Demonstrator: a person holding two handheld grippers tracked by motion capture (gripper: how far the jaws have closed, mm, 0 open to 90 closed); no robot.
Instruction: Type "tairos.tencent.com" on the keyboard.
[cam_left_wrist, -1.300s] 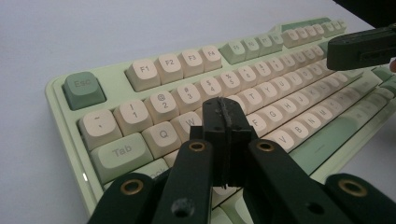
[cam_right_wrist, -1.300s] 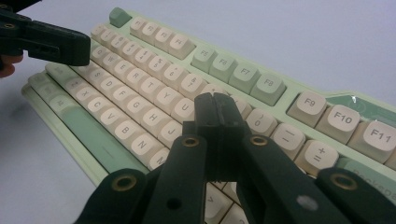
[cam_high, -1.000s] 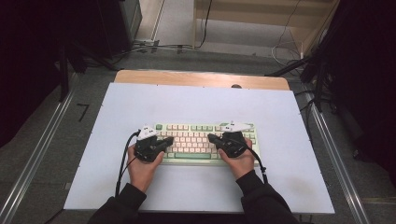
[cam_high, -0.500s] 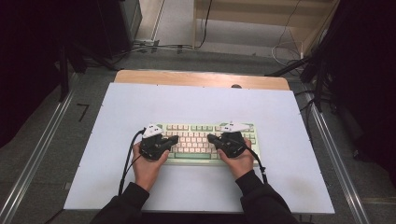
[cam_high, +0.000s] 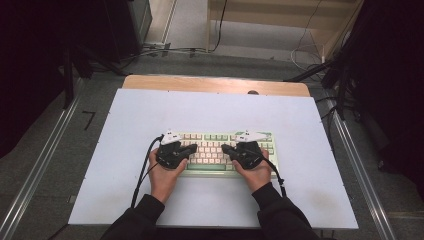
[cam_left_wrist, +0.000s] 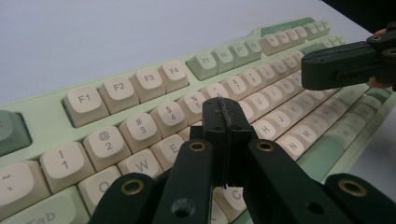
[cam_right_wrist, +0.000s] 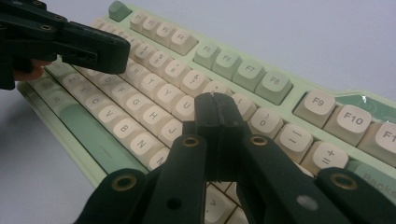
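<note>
Since the earlier frame, left gripper (cam_high: 186, 149) edged right over the rigid keyboard (cam_high: 215, 136); both grippers' jaws together; press keys, lift by edges.
</note>
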